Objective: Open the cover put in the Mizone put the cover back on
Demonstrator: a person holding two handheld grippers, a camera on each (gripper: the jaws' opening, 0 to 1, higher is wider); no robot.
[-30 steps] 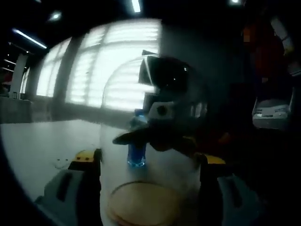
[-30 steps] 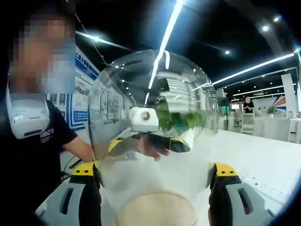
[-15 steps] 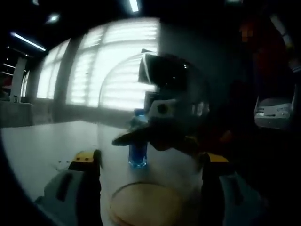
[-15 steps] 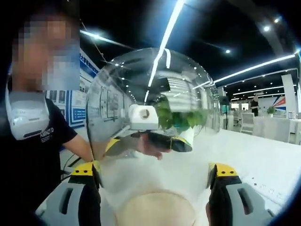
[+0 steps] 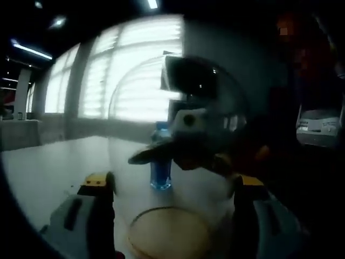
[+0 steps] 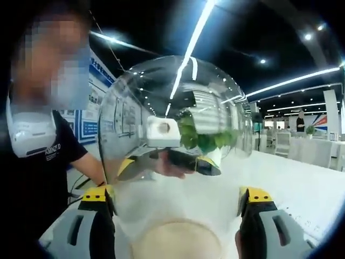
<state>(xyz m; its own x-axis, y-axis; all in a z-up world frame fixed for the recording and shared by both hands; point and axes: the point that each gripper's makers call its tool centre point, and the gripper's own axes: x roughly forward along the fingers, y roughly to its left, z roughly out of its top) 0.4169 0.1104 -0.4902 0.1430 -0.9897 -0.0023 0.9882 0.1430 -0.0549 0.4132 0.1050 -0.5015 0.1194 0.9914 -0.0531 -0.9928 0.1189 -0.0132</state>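
Under the dome (image 5: 178, 135), Mizone bottle (image 5: 160, 162) seemingly nearer the table than before.

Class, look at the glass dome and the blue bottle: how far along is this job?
Done: the clear glass cover looks lifted off, gripped from both sides between the left gripper and the right gripper. In hand: it hangs in the air in both views. Seen through it in the left gripper view, the blue Mizone bottle stands on the white table. Left: whether the bottle sits on its base cannot be told; the cover is not yet back down.
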